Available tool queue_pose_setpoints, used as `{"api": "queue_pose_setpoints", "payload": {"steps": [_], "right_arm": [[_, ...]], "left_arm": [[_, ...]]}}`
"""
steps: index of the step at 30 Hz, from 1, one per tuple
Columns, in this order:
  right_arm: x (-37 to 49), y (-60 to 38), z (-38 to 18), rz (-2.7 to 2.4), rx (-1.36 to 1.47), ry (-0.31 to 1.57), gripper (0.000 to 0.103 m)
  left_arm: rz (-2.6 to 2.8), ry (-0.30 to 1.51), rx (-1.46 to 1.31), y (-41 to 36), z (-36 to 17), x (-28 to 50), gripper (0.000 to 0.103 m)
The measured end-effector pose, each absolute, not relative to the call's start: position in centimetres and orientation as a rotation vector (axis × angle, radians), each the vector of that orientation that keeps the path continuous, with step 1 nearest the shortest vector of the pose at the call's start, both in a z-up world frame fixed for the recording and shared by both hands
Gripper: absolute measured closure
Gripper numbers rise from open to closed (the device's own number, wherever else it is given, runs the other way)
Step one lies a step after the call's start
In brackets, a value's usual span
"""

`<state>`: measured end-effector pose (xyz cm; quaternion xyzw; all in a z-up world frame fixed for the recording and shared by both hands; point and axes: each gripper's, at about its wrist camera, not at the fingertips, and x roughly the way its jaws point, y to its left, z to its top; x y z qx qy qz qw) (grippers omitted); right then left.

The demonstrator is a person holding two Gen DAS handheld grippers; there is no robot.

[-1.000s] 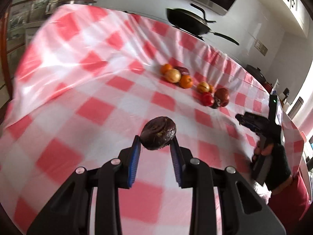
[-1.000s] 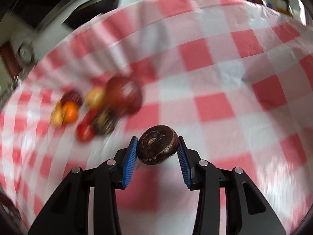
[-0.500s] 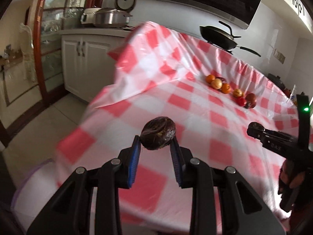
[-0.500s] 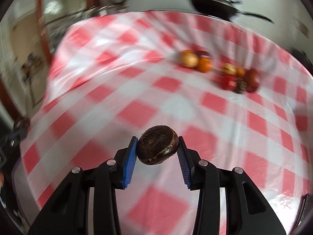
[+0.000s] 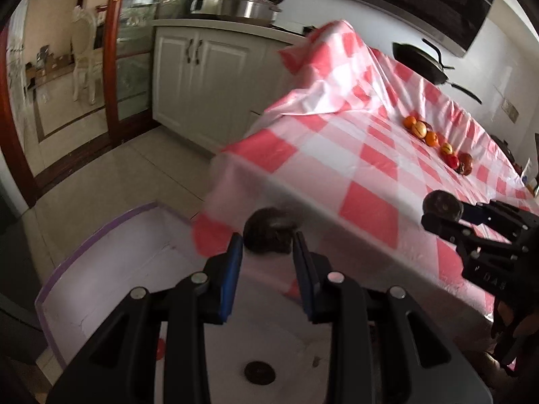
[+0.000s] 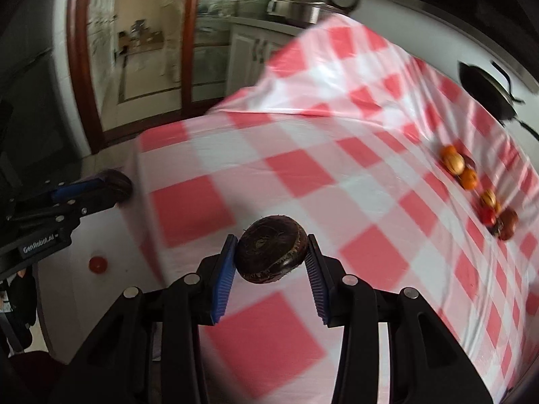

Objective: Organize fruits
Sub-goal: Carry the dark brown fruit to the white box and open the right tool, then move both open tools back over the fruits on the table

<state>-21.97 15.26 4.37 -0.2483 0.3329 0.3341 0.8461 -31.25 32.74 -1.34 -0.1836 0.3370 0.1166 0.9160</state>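
Observation:
My left gripper is shut on a dark, wrinkled round fruit and hangs past the end of the checked table, over a white bin with a purple rim. My right gripper is shut on a second dark wrinkled fruit above the near end of the tablecloth. Each gripper shows in the other's view: the right gripper at the right with its fruit, the left gripper at the left over the bin. A row of orange, yellow and red fruits lies far back on the cloth.
The bin floor holds a small red piece and a dark round spot. A black pan sits at the table's far edge. White cabinets and a tiled floor lie beyond the table's end.
Both grippers swung away from the middle of the table toward its end, each still holding its dark fruit. The white bin came into view under the left gripper, and the fruit row receded.

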Motion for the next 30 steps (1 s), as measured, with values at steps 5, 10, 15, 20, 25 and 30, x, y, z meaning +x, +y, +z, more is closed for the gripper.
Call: {"api": "queue_pose_setpoints", "payload": {"steps": [5,10,15,20,25,30], "right_arm": [[-25.9,18.6,3.8,0.823,-0.625,0.648,0.063],[-29.9,21.6,1.9,0.947,-0.747,0.609,0.067],[-33.7,23.5,-0.4,1.102,-0.858,0.595,0.074],[-33.7,26.7,-6.4,1.126,-0.986,0.721,0.078],[-31.7,28.8,-10.3,1.134,-0.972,0.879,0.078],[-31.8,28.4,-10.7,1.143,-0.96,0.905,0.075]], "left_arm": [[0.262,0.692,-0.38,34.0,-2.2,-33.6,0.072],[0.316,0.8,-0.391,35.2,-5.8,-34.5,0.072],[0.443,0.937,-0.506,38.1,-10.1,-35.5,0.072],[0.566,1.05,-0.634,40.9,-13.0,-36.1,0.069],[0.589,1.067,-0.723,42.1,-13.8,-36.8,0.051],[0.601,1.088,-0.715,41.9,-13.9,-36.6,0.035]]}}
